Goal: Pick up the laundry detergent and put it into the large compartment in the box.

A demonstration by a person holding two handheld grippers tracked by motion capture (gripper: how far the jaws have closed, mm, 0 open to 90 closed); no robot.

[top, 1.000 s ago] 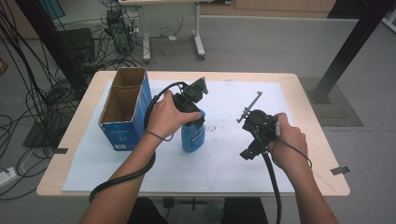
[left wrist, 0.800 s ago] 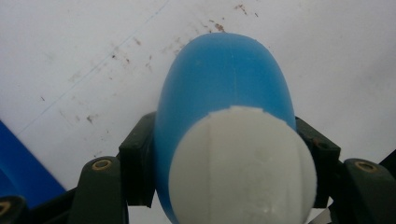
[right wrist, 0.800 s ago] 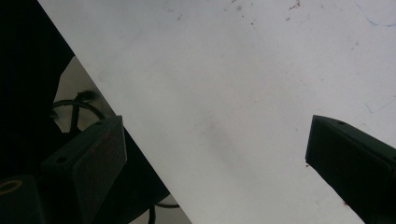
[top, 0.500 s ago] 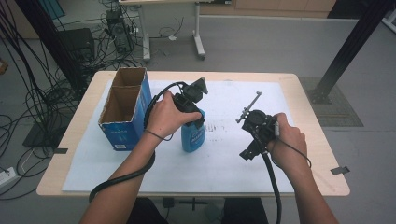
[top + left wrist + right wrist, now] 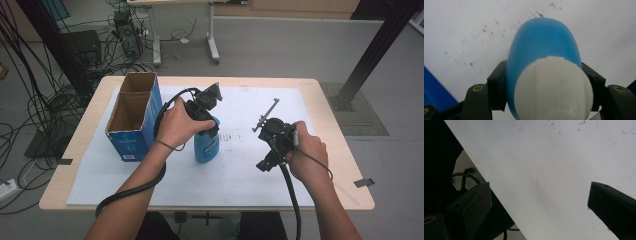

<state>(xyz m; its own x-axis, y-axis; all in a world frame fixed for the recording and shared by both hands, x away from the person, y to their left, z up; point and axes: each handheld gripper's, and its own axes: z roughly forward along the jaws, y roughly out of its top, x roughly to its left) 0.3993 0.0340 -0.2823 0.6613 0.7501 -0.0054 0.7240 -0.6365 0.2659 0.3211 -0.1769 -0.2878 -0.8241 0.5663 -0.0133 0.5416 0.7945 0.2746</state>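
While its jaws stand wide apart and empty, the right gripper (image 5: 270, 145) hovers near the table's front; farther back, the left gripper (image 5: 204, 125) clamps an upright blue bottle (image 5: 206, 146) beside a cardboard box (image 5: 131, 145).

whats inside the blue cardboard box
The blue cardboard box is open on top; only bare brown inner walls show. Its floor is hidden by the walls.
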